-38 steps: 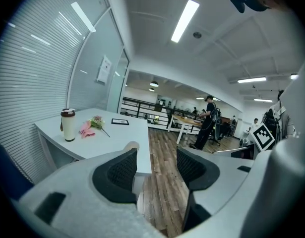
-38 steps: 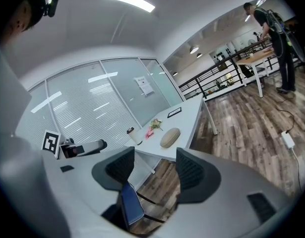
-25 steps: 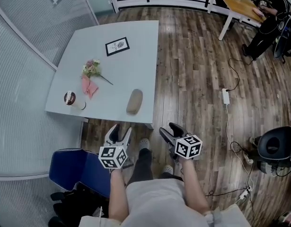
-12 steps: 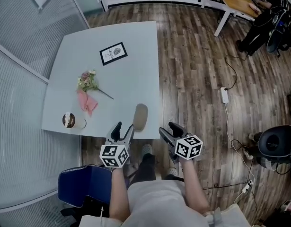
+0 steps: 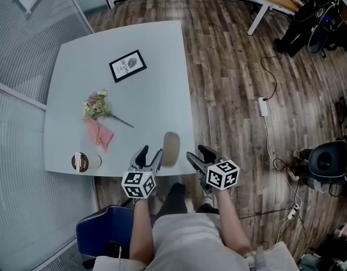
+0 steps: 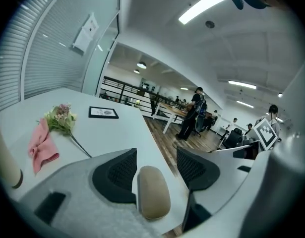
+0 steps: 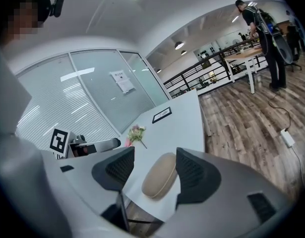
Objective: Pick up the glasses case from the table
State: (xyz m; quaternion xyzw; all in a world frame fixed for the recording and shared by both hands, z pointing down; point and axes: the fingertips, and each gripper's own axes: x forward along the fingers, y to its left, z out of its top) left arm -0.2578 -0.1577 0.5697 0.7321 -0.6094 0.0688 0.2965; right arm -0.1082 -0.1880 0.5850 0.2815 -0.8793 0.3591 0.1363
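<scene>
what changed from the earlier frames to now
Both grippers came forward to the near edge of the table. The left gripper is now just left of the glasses case, and the right gripper is just right of it. Both stayed open, with nothing taken hold of. The case, flowers, frame and cup lie as before.

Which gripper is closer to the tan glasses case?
Left. The left gripper sits close on the left of the glasses case; the right gripper is on its right, slightly farther.
</scene>
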